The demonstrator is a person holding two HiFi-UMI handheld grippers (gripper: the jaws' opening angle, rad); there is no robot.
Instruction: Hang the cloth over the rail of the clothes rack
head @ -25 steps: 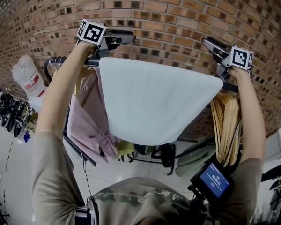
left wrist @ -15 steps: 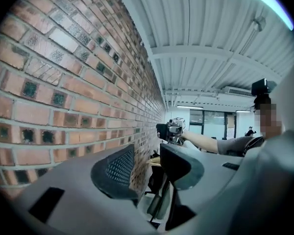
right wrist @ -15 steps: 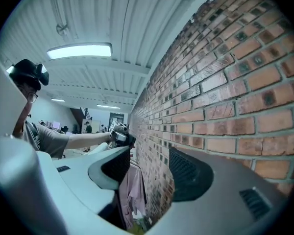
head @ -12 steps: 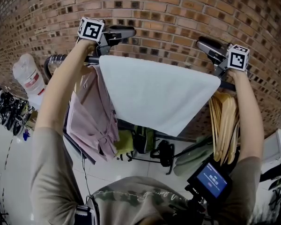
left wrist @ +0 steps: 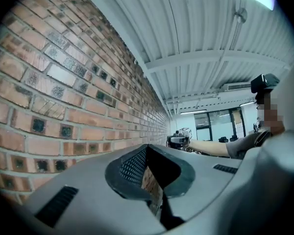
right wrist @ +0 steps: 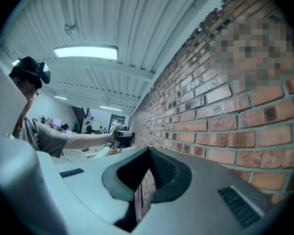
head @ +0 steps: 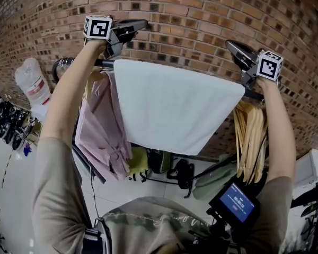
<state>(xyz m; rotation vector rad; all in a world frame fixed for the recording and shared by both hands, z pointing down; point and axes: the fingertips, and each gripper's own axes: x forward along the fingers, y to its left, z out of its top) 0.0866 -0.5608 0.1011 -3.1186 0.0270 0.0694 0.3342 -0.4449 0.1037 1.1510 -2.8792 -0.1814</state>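
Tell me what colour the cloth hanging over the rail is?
The cloth is white; the head view shows it best.

- The cloth (head: 175, 107) was a plain, pale, whitish rectangle of soft, towel-like fabric, draped over the rail and hanging free from it.
- Its top fold lay along the rail, spread to full width and smooth, without bunching, running from upper left down towards the right in the head view.
- The near half hung flat, its lower edge slanting; the far half was hidden behind it.
- The rail (head: 69, 63) was a dark, round, horizontal bar, bare at its curved left end and covered by the cloth along the middle.
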